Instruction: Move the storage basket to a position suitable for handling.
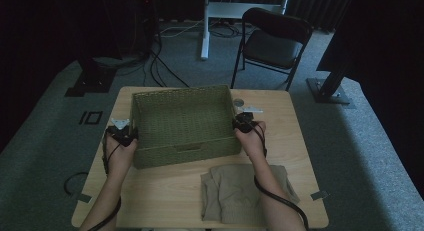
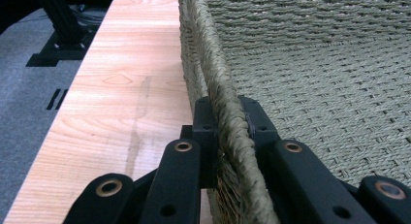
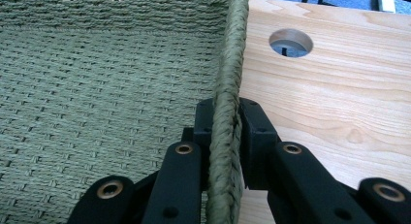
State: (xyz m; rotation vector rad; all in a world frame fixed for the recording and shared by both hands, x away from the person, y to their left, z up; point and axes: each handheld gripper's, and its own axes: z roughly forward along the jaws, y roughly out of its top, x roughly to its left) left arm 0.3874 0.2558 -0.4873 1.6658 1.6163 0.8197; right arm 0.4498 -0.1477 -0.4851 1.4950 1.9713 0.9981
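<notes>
Rectangular olive-green woven basket (image 1: 185, 123) sits mid-table on light wooden table (image 1: 165, 191). Left gripper (image 2: 228, 124) clamps basket's left wall rim; right gripper (image 3: 227, 122) clamps right wall rim. Folded beige cloth (image 1: 235, 191) lies just in front of basket.

A folded beige cloth (image 1: 247, 192) lies on the wooden table (image 1: 165, 191) at about five o'clock, near the front edge; a round hole (image 3: 291, 42) is cut in the tabletop toward one o'clock; beyond the table, at twelve to one o'clock, a black folding chair (image 1: 272, 43) stands on grey carpet (image 1: 45, 141); cables (image 1: 165, 66) trail across the floor at eleven o'clock.
</notes>
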